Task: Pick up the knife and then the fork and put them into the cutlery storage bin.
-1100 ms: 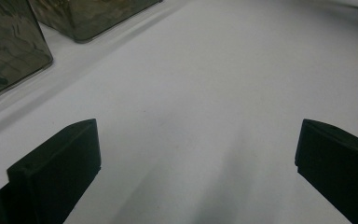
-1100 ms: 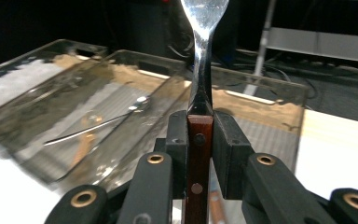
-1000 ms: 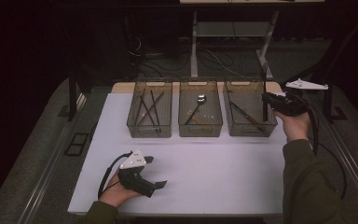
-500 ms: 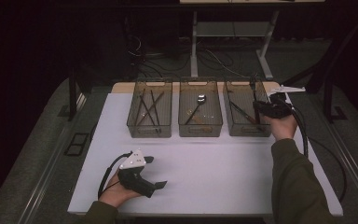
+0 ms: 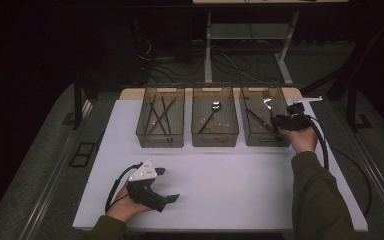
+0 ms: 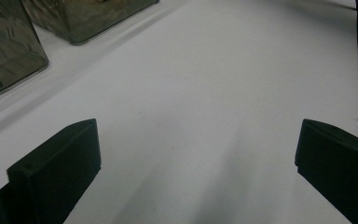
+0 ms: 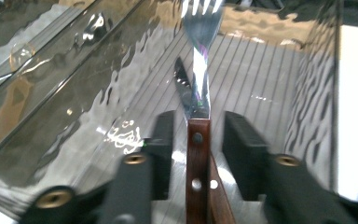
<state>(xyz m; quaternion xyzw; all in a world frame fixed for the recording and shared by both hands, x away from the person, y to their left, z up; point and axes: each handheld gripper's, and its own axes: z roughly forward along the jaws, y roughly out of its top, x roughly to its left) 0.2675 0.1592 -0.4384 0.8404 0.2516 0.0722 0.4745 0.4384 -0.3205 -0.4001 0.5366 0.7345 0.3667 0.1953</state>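
Opening right claw [image 7: 198, 140] around fork [image 7: 199, 70] in bin [image 7: 98, 93].

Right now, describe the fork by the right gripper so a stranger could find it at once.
On the white table stand three clear bins in a row; take the right bin, where the right gripper reaches in. The fork lies between that gripper's jaws, which have just been opening and stand clear of it. Its steel tines and riveted wooden handle set it apart from the knife beneath.
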